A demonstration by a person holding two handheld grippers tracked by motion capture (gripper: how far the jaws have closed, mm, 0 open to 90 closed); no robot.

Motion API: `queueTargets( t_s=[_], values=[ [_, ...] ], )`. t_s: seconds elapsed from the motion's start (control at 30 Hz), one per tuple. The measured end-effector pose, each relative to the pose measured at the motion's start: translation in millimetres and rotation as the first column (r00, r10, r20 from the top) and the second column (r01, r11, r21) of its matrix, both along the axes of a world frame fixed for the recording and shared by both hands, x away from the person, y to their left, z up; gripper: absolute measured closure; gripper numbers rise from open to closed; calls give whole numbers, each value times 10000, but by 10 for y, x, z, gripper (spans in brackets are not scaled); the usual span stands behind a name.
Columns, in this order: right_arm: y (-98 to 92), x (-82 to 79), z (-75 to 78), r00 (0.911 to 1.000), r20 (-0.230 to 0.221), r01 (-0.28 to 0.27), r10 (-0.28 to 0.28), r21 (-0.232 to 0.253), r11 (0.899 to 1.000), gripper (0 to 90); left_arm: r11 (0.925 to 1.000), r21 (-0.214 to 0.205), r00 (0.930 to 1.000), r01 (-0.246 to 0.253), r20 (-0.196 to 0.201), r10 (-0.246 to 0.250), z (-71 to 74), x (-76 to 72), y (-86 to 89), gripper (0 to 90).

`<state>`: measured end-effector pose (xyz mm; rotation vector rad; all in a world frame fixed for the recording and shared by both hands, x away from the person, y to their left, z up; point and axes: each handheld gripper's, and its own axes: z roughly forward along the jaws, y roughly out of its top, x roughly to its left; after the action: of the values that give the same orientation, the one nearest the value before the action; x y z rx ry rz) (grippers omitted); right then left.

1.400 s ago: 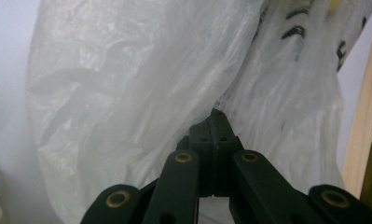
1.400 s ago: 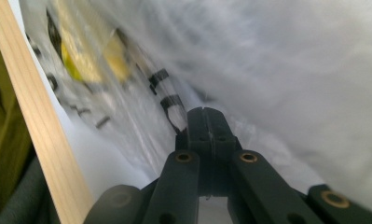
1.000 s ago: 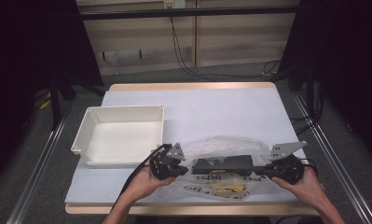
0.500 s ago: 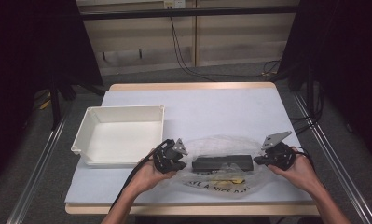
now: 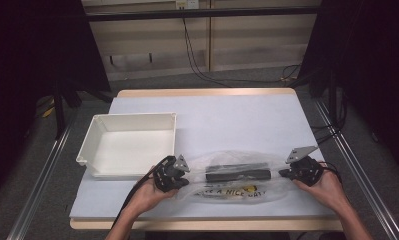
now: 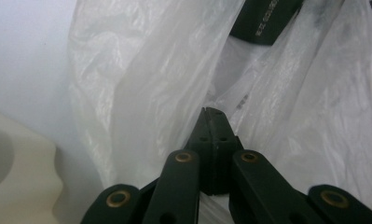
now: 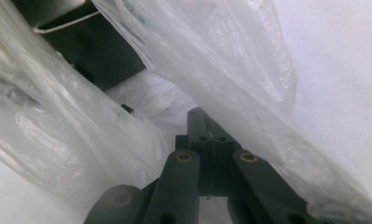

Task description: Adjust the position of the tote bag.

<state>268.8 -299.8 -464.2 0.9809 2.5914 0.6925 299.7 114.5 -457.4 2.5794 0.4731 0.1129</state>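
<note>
My left gripper (image 5: pixel 183 172) and right gripper (image 5: pixel 282 173) are black, each topped by a grey three-cornered plate. In the gripper views I see matte black jaws on link arms with brass-coloured rivets and small screw holes. A black cable trails from the left one; forearms are bare, no sleeves.

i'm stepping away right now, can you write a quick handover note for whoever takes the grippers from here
Left gripper: jaws shut, pinching the left end of the clear plastic bag.
Right gripper: jaws shut on the bag's right end.
The bag lies on the table near the front edge, stretched between the two grippers. Inside it is a long black box; yellow and black print shows on the bag's near side.
The white tray sits to the left, with nothing in it.
Done: both ends of the bag are gripped.
Left: probably getting the bag or the box into the tray; neither is there yet.
</note>
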Motion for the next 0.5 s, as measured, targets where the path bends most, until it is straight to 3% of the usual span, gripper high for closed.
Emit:
queueTargets(
  t_s=[0.13, 0.2, 0.3, 0.33, 0.5],
  values=[
    [-51, -7, 4, 10000, -11, 78, -78, -137, 9999, 900, 9994, 267, 9992, -239, 316, 231, 1, -39, 121, 900],
    [-105, -18, -1, 9996, -90, 267, -266, 143, 9995, 900, 9989, -120, 9989, -460, -106, 458, -12, 10, 175, 900],
    [-65, -14, 10, 9999, -21, 109, -109, -191, 9998, 900, 9993, 79, 9991, -371, 186, 370, -8, 0, 128, 900],
    [-78, -28, 4, 9998, 18, 212, -212, -72, 9997, 900, 9995, 115, 9993, -289, 220, 287, -5, -10, 128, 900],
    [-87, -16, 2, 9999, 80, 120, -121, 111, 9999, 900, 9992, -182, 9993, -362, -64, 361, 14, -9, 109, 900]
  ],
)
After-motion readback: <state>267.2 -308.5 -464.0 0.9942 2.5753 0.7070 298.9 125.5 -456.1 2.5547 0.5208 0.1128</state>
